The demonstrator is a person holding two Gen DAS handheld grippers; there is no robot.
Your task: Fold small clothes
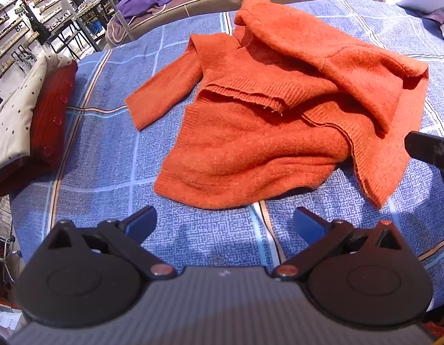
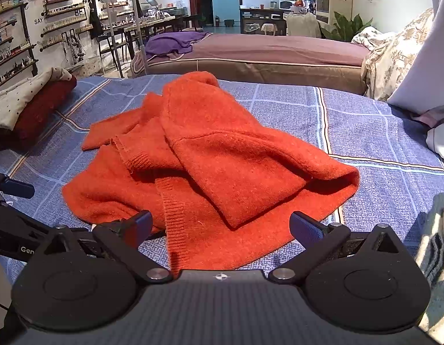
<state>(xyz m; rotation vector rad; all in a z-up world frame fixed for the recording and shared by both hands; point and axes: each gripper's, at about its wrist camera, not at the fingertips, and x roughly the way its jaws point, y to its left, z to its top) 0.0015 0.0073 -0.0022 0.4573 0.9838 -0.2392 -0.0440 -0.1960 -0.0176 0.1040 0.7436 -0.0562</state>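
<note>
An orange knitted sweater (image 1: 250,143) lies crumpled on a blue checked bedsheet (image 1: 107,149), roughly in the middle of the bed. One sleeve (image 1: 161,97) stretches out flat toward the left in the left wrist view, while the rest of the garment is bunched and folded over itself, with a ribbed hem (image 1: 245,95) turned up across the body and a thick fold heaped on the right side.

The left gripper (image 1: 225,224) hangs above the sheet just short of the sweater's near edge, its blue-padded fingers (image 1: 141,221) spread wide with nothing between them. The right gripper (image 2: 220,224) hovers over the near hem of the sweater (image 2: 207,172), its jaws likewise wide apart and not pressing on the cloth; the fabric lies beneath and between the fingertips without being pinched.

At the left edge of the bed sits a stack of folded clothes: a cream polka-dot piece (image 1: 12,115) on top of a dark red buttoned garment (image 1: 52,115). No basket or bin shows on the bed; the folded pile rests straight on the sheet.

Beyond the bed stands a second bed with a purple cover (image 2: 279,49), and wall shelves (image 2: 20,37) packed with small bottles fill the left background
</note>
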